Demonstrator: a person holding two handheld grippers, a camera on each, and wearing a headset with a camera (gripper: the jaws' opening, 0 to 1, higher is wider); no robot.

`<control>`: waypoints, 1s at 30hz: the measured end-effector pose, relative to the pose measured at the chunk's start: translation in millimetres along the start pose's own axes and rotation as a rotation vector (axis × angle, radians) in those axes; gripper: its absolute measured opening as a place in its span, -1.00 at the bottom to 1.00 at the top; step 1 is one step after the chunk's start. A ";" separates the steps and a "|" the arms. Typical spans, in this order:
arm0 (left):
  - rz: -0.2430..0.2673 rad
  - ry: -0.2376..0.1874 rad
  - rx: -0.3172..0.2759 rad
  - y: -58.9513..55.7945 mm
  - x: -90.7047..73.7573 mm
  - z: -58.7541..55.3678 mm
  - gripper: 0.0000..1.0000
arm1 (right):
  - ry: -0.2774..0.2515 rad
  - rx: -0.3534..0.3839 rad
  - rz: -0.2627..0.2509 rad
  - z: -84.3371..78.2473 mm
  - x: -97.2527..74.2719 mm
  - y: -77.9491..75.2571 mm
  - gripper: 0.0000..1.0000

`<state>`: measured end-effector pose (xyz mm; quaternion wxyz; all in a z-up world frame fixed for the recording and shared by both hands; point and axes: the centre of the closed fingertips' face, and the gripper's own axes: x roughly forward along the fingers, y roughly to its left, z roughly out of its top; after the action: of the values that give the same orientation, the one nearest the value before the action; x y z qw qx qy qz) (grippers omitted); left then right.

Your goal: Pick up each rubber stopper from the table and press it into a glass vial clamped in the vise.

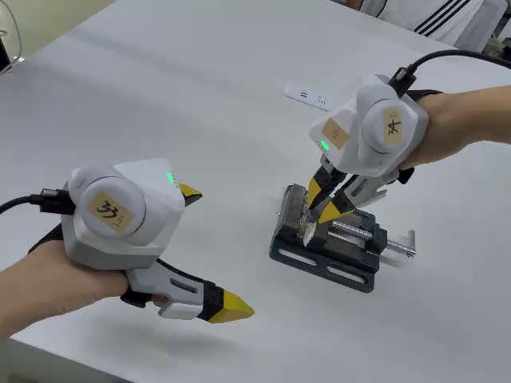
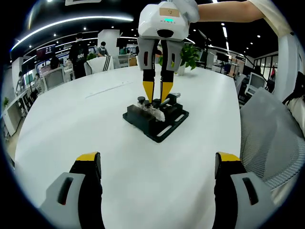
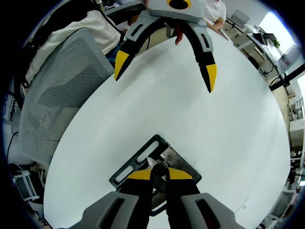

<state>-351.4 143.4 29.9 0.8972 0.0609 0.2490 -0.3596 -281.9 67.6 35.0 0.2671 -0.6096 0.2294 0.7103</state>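
**Right tongs down on the vise, left tongs open and off to the side**

The white surface (image 1: 200, 80) carries everything you are working on. A grey mesh chair (image 2: 267, 133) stands at its edge, with a leafy plant (image 2: 190, 50) beyond the far side.

Your left tongs (image 1: 217, 249) hover low over bare surface, spread wide with nothing between them, well apart from the vise. The tan label (image 1: 110, 210) on their housing reads "33" in handwriting.

Your right tongs (image 1: 314, 214) point steeply down into the vise. The tips are drawn close together. The label (image 1: 392, 125) on their housing looks like "34", turned sideways.

The black vise (image 1: 311, 259) sits near the middle of the surface, its screw handle pointing away from your left hand. A white power strip (image 1: 307, 96) lies behind it, well apart.

A row of small glass vials (image 2: 141, 101) is clamped in the vise. A dark stopper (image 3: 159, 167) sits right at the right tips, at a vial's mouth. I cannot tell whether the tips are gripping it.
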 end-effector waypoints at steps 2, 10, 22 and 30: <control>0.000 0.000 -0.002 0.1 -0.2 -0.7 0.97 | 0.006 -0.002 0.003 -1.2 0.6 -0.1 -0.92; -0.001 0.003 -0.007 -0.6 -0.3 -2.6 0.97 | 0.013 0.014 0.018 -4.8 2.8 -3.0 -0.91; -0.005 0.008 -0.011 -0.8 -0.6 -5.9 0.97 | 0.058 0.080 0.070 -3.8 4.3 -1.3 -0.92; -0.012 0.009 -0.014 -2.7 -0.4 -7.4 0.97 | 0.056 0.209 0.051 -5.0 6.3 -4.0 -0.93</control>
<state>-356.4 143.8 23.9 0.8944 0.0548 0.2560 -0.3627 -276.3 68.0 28.0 0.3046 -0.5918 0.3251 0.6718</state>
